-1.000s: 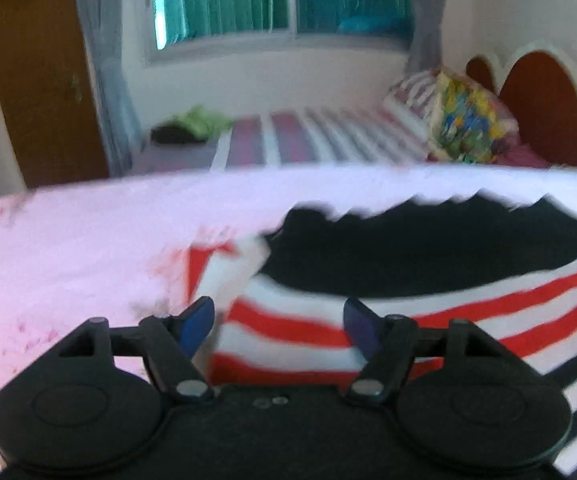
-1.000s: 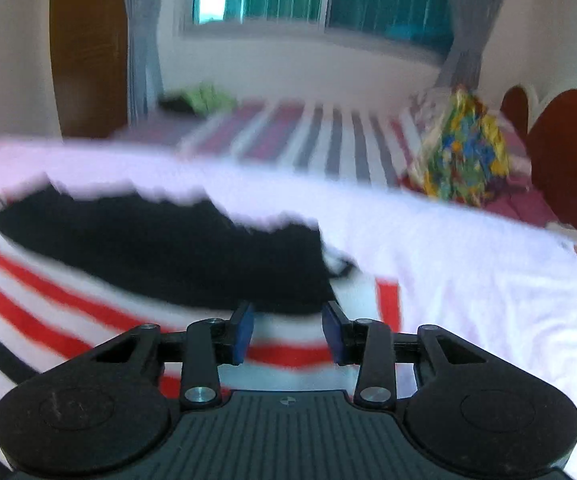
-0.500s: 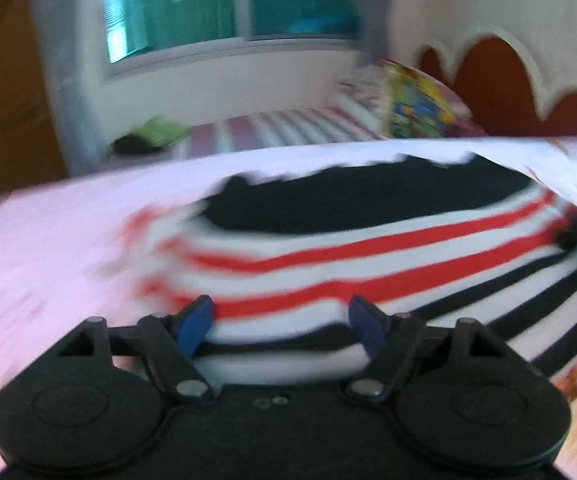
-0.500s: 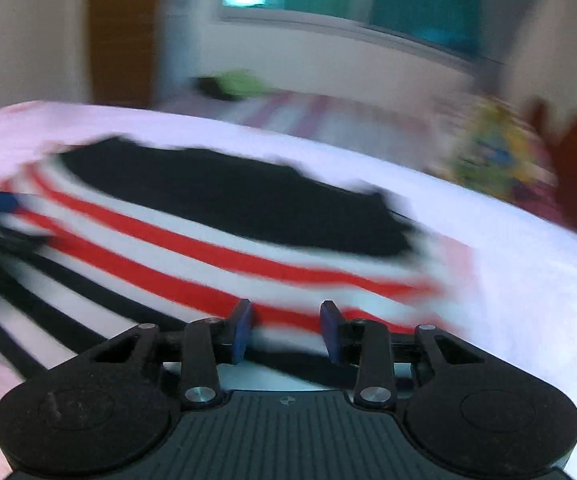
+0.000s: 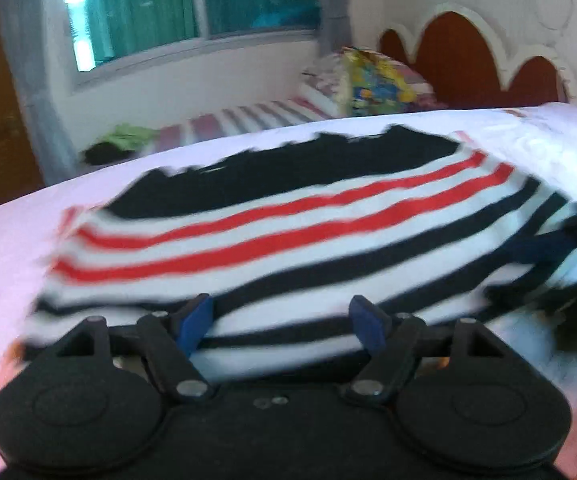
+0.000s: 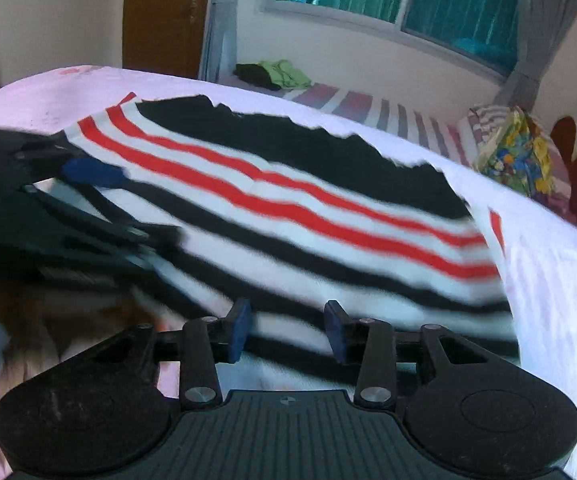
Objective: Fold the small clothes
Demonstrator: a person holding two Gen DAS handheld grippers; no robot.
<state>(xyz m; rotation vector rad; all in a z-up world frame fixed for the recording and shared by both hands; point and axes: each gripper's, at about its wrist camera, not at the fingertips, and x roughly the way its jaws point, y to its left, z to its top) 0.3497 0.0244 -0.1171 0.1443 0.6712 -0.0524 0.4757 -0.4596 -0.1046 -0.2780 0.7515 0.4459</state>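
Observation:
A small striped garment (image 5: pixel 288 236), white with red and black stripes and a black far part, lies flat on a pink-white sheet (image 5: pixel 8 240). It also shows in the right wrist view (image 6: pixel 308 216). My left gripper (image 5: pixel 282 322) is open at the garment's near edge, nothing between its blue pads. My right gripper (image 6: pixel 286 326) is open at the near edge too, further right. Each gripper shows in the other's view: the right one (image 5: pixel 560 248) at the right, the left one (image 6: pixel 88 172) at the left.
Beyond the sheet lies a striped bed (image 6: pixel 368 104) with a dark and green clothes pile (image 6: pixel 276 74) and a colourful pillow (image 6: pixel 516 156). A red scalloped headboard (image 5: pixel 468 60) stands at the right. A window with teal curtains (image 5: pixel 192 4) and a wooden door (image 6: pixel 164 16) are behind.
Both grippers have pulled back from the garment's far corners toward its near edge and swung inward. More of the black stripes now shows, and each gripper has come into the other's view.

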